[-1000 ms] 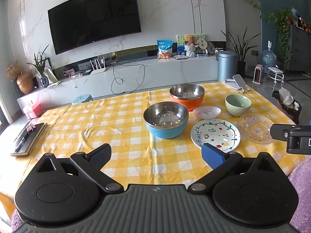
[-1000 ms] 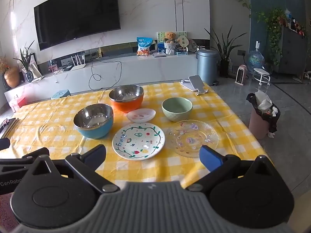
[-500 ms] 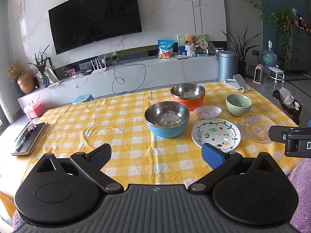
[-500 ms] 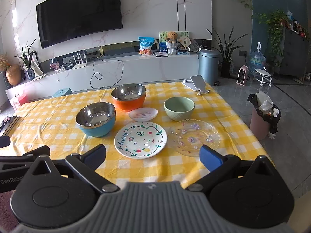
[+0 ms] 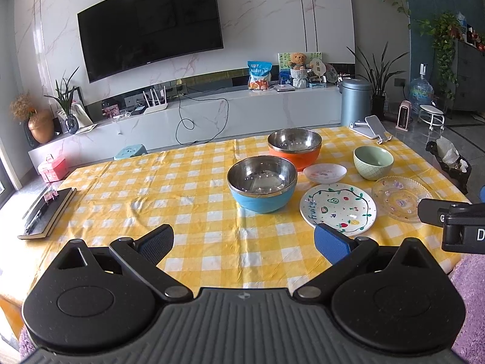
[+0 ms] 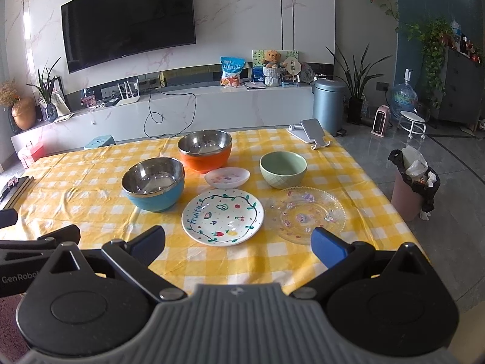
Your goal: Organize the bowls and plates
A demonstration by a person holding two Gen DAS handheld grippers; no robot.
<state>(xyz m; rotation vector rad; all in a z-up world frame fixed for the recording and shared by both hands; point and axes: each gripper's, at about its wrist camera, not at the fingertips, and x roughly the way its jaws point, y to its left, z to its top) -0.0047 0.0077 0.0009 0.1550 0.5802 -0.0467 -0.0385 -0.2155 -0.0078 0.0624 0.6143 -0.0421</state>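
On the yellow checked tablecloth [image 5: 169,188] stand a blue steel-lined bowl [image 5: 262,183], an orange steel-lined bowl [image 5: 294,147], a green bowl [image 5: 373,162], a small white dish [image 5: 325,173], a painted "Fruity" plate [image 5: 338,207] and a clear glass plate [image 5: 400,197]. My left gripper [image 5: 244,242] is open, hovering near the table's front edge, short of the blue bowl. My right gripper [image 6: 238,242] is open too, just before the painted plate [image 6: 222,217] and glass plate [image 6: 306,214]. Both hold nothing.
A black notebook [image 5: 45,212] lies at the table's left edge. A phone on a stand [image 6: 312,133] sits at the far right corner. A bin with a black bag [image 6: 413,182] stands on the floor to the right. A TV wall and low cabinet lie behind.
Both views have shifted very slightly, the dishes drifting a touch right in each. Nothing on the table has moved, and both grippers stay open.
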